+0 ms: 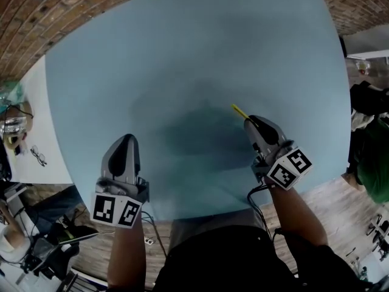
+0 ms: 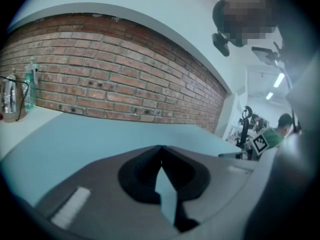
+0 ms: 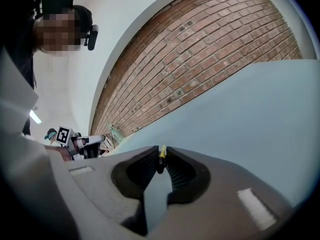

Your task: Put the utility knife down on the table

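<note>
- In the head view we see the right gripper [image 1: 251, 124] over the blue table [image 1: 182, 47]. A yellow end of the utility knife [image 1: 238, 111] pokes out past its tips (only that sliver shows there).
- The right gripper view gives us what the head view does not: the jaws are pinched narrow on the knife, whose thin yellow-and-dark edge is clamped between them.
- We cannot tell whether the knife touches the table.
- The left gripper [image 1: 124, 143] is near the table's front edge. Its own view shows the jaws meeting at the tips with nothing between them, and a brick wall [image 2: 100, 79] beyond the table.
</note>
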Tool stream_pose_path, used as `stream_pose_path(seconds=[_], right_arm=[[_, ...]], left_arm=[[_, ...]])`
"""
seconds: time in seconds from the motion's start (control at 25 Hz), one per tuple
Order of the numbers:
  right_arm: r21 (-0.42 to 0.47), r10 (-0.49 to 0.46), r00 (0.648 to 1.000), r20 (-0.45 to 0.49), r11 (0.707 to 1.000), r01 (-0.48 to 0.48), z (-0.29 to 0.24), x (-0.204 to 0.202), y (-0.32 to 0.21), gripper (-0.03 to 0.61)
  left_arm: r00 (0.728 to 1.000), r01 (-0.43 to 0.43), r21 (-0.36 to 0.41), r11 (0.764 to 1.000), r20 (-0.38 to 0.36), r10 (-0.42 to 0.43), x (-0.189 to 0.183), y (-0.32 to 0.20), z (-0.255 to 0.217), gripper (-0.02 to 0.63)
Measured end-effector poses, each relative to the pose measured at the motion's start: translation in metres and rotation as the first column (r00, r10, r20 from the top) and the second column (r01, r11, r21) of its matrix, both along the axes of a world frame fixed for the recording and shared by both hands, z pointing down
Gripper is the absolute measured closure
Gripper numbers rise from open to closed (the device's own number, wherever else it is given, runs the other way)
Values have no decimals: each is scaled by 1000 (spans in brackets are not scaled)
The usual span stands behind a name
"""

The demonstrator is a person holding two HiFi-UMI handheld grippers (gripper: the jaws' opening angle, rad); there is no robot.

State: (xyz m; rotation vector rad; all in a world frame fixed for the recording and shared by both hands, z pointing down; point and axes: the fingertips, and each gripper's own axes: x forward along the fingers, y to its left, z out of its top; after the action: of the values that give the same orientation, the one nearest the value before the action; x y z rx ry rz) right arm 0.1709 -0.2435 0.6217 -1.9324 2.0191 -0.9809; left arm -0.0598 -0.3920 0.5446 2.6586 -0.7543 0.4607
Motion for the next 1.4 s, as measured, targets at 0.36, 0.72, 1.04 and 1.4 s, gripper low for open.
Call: stream_pose_path(seconds=[0.36,0.72,1.04,1.4], right_arm=[[-22,-43,999,-9,999,43,5,-5,-7,526],[-61,-39,999,-21,997,38,13,-7,-11,524],[-121,-48,996,-75,992,39,20,-9,-10,494],[-115,-26,995,-92,993,16,9,-9,-7,482]], left_arm=[[1000,-9,12,1000,27,8,-5,1,3,623],[998,-41,26,999,41,39,-6,4,3,623],[998,-48,54,997,37,46,-16,3,-6,623],[998,-51,72,996,24,50,-22,3,-19,623]])
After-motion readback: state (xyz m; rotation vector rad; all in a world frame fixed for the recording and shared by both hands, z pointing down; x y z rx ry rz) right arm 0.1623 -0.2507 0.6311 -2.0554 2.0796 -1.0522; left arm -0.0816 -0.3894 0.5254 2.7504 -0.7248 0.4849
